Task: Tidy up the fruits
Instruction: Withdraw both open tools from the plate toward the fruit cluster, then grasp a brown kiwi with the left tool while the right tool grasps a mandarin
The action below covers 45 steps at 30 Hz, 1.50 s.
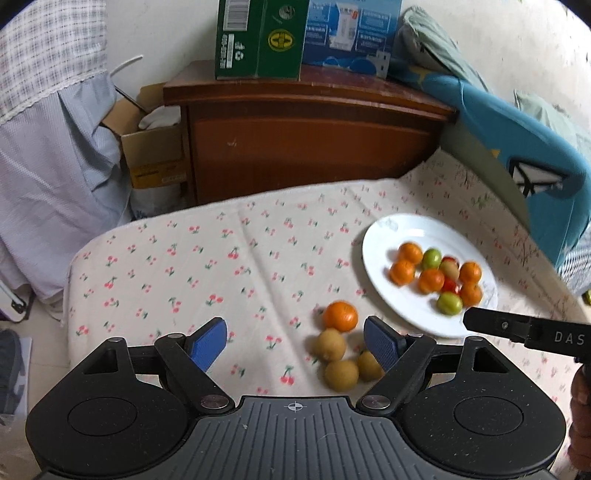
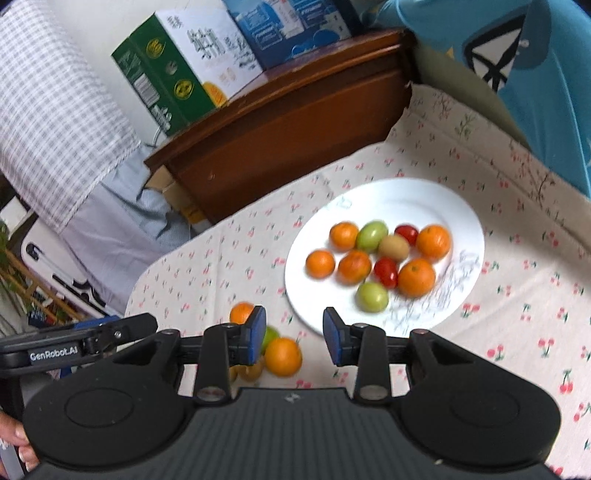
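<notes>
Fruits lie in two groups on a cherry-print cloth (image 1: 221,251). Most sit on the white plate (image 2: 461,221): several oranges such as one at (image 2: 416,277), two green fruits (image 2: 372,296), two small red tomatoes (image 2: 386,272) and a brownish fruit (image 2: 393,247), all touching or just beside each other near the plate's middle. The green and red ones look slightly oval, but blur keeps their long axes from being read surely.

Loose on the cloth, just beside the plate's near-left rim, lie a loose orange (image 1: 340,315) and three tan round fruits (image 1: 330,344) clustered against each other; the right wrist view also shows a green fruit (image 2: 270,335) tucked behind the finger there.

Left gripper (image 1: 295,338) hangs wide open over the loose cluster, gripping nothing; its right blue pad hides part of one tan fruit. Right gripper (image 2: 294,334) has its jaws partly apart, empty, above the plate's near edge, and its tip shows over the plate rim in the left view.

Behind the cloth stands a wooden cabinet (image 1: 314,147) carrying a green carton (image 1: 258,40) and blue box (image 1: 351,33). Blue fabric (image 1: 517,147) lies right, checked cloth (image 1: 48,55) left.
</notes>
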### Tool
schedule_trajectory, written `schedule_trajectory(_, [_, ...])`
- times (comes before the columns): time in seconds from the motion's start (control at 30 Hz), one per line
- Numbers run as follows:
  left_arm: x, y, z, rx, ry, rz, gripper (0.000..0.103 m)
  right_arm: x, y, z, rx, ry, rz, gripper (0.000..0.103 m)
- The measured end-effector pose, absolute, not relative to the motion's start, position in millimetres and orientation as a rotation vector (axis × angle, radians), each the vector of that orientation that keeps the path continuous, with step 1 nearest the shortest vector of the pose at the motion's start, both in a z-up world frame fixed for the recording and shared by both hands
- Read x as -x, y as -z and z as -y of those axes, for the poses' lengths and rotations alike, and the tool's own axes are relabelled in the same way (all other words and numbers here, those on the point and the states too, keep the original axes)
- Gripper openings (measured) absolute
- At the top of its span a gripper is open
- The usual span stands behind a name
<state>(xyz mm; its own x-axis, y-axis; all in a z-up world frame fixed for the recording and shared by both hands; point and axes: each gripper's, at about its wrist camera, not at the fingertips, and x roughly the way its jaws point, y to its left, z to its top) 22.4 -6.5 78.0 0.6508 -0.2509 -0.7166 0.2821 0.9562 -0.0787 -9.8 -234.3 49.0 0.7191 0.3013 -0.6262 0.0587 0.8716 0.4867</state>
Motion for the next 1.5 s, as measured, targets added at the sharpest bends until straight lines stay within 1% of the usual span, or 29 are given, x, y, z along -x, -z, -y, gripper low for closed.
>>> schedule_trajectory(0.37, [-12, -51, 1, -0.089, 0.346, -0.861, 0.083, 6, -31, 208, -0.429, -0.191, -0.830, 0.035])
schedule_trajectory(0.77, [-8, -26, 20, -0.192, 0.421, -0.855, 0.079, -8, -13, 196, -0.394, -0.187, -0.865, 0.035])
schedule_trajectory(0.9, [-7, -23, 26, -0.210, 0.458, -0.839, 0.071, -11, -10, 194, -0.390, -0.190, -0.866, 0.035])
schedule_trajectory(0.93, [-7, -22, 28, -0.218, 0.466, -0.841, 0.071, -11, -9, 193, -0.385, -0.190, -0.865, 0.035])
schedule_trajectory(1.0, [-9, -19, 31, -0.223, 0.475, -0.847, 0.065, -12, -8, 191, -0.375, -0.188, -0.863, 0.035])
schedule_trajectory(1.13, [-12, -13, 35, -0.221, 0.489, -0.850, 0.057, -14, -5, 191, -0.371, -0.186, -0.869, 0.035])
schedule_trajectory(1.2, [-15, -10, 36, -0.218, 0.497, -0.854, 0.052, -14, -4, 191, -0.373, -0.185, -0.872, 0.035])
schedule_trajectory(1.27, [-16, -9, 38, -0.212, 0.507, -0.852, 0.051, -15, -3, 191, -0.374, -0.187, -0.871, 0.035])
schedule_trajectory(1.37, [-18, -6, 41, -0.212, 0.528, -0.847, 0.042, -16, -3, 191, -0.373, -0.182, -0.868, 0.035])
schedule_trajectory(1.5, [-20, -4, 44, -0.214, 0.535, -0.837, 0.038, -18, -2, 191, -0.372, -0.180, -0.865, 0.035])
